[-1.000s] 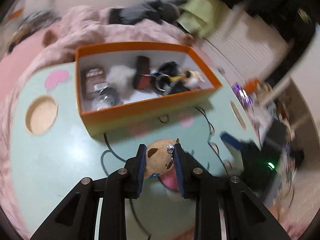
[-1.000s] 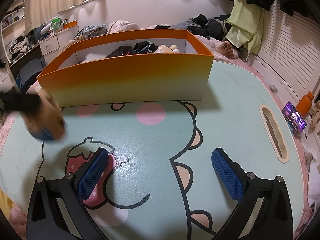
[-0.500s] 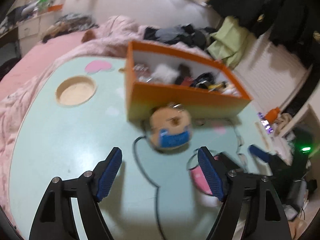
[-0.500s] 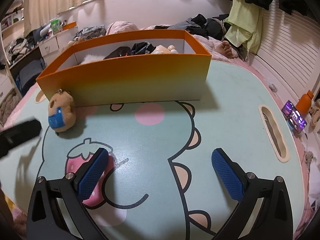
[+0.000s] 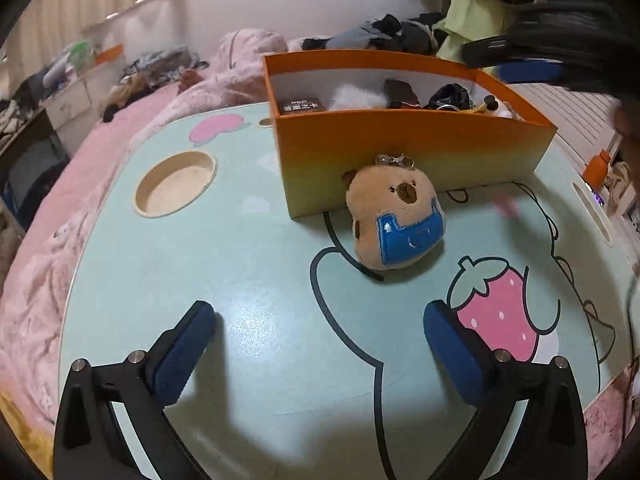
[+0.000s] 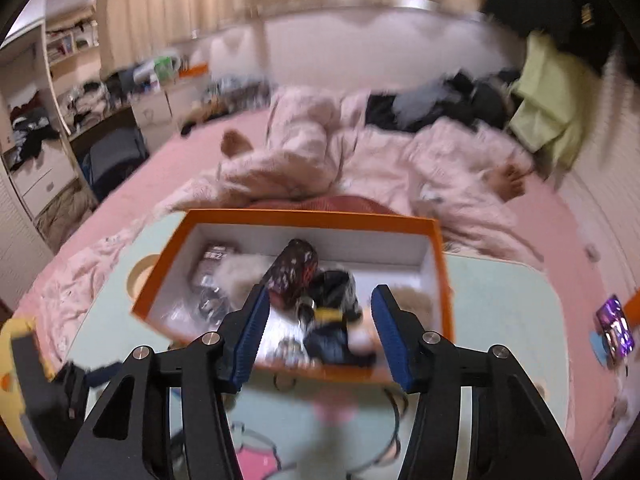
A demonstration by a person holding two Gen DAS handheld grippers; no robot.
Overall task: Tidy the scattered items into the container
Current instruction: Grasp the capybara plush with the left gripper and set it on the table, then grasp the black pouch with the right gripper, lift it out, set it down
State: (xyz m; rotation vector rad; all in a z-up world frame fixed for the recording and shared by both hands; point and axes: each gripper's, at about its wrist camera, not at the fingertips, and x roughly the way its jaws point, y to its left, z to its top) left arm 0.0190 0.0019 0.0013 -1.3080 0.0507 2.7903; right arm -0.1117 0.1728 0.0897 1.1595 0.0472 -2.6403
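Left tongs (image 5: 318,326): opening, jaws spread wide over the surface with nothing between the blue pads (image 5: 182,354); they hang low over a bare stretch of it, short of the plush.
Right tongs (image 6: 317,336): closing, jaws part-way in, pads touching nothing; they hover above the box and look down into it. No item sits between the pads, only the box contents seen beyond them.
Capybara plush keychain (image 5: 396,218): lies on the surface outside the box, resting against the foot of the near orange wall, metal clasp (image 5: 394,160) up against the cardboard, blue bib facing the left camera.
Orange box (image 5: 412,148): stands open-topped on the surface, white inside.
Box contents: a dark printed packet (image 5: 301,106), a white fluffy item (image 5: 358,98), a dark brown case (image 5: 401,94), a black pouch (image 5: 450,96), and some small bits at the right end too blurred to name.
Surface (image 5: 224,264): pale green lap table printed with a cartoon outline and a pink strawberry (image 5: 496,316); a round cup recess (image 5: 176,188) lies left of the box.
Bed (image 6: 360,160): pink bedding around the surface, rumpled blanket and dark clothes behind the box.
Right-view sharpness: heavily blurred, so fine detail in the box cannot be told.
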